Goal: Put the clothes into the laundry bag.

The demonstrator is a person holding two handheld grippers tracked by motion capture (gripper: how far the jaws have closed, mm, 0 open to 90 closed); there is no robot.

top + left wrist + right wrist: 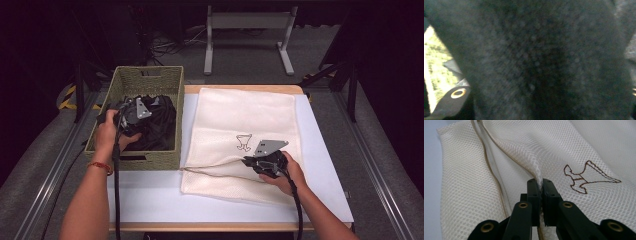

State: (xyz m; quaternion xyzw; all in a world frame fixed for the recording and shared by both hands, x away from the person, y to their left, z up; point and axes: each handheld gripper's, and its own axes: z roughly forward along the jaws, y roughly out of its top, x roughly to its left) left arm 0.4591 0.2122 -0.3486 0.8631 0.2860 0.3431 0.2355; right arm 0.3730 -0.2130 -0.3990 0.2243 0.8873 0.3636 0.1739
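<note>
A cream mesh laundry bag [245,115] lies flat on the white table [150,195], with a brown stitched emblem [244,142] near its middle. My right gripper [248,161] is shut on a pinched ridge of the bag's upper layer [599,150], just beside the emblem [586,178] and the bag's opening edge [491,165]. A woven green basket [147,77] at the left holds black clothes [160,125]. My left gripper [142,119] is down among them, and a wad of black garment [536,62] bulges between its jaws, right up against the camera.
The basket stands against the table's left edge, touching the bag's left side. A strip of bare white table runs along the front. Behind the table is grey floor with a metal frame's legs [247,40]. Dark rails run along both sides.
</note>
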